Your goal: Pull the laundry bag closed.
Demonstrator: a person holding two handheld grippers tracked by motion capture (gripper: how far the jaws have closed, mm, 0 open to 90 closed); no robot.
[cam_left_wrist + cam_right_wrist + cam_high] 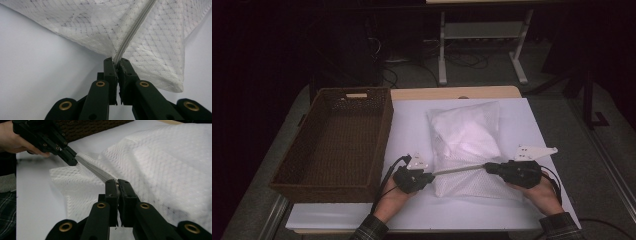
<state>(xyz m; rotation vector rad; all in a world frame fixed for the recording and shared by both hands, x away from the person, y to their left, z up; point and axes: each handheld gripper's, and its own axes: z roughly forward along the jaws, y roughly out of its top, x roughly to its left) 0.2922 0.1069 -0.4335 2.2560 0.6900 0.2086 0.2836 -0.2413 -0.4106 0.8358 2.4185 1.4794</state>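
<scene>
While both grippers hold the zipper line taut, the white mesh laundry bag (469, 150) lies on the white table (412, 125), right of the brown wicker basket (337, 142) and just apart from it. The bag is stuffed with white cloth, and its near edge carries the grey zipper (459, 169), which runs left to right between the two tools.

Left gripper (428, 176): jaws closed on the left end of the zipper (130, 32); its own view shows the pads pinched on the tape, with mesh fanning out to either side. Right gripper (488, 167): jaws closed on the zipper farther right (100, 173); its own view shows the teeth running away toward the left gripper (72, 161). Whether the right jaws hold the slider pull or merely the tape cannot be told; the pads hide it.

Judgement on the step in hand: this appears to be running the zipper along the bag's near edge, the left tool anchoring and the right tool pulling.

Recommendations for sound execution:
- Keep the left grip still and firm, so the tape stays straight and does not buckle.
- Draw the right gripper along the line of the teeth, level with the table, not upward; a lift would raise the bag and bend the track.
- Watch that loose mesh beside the track is not dragged into the teeth.
- Maintain tension until the travel ends, then release the right side first.
</scene>
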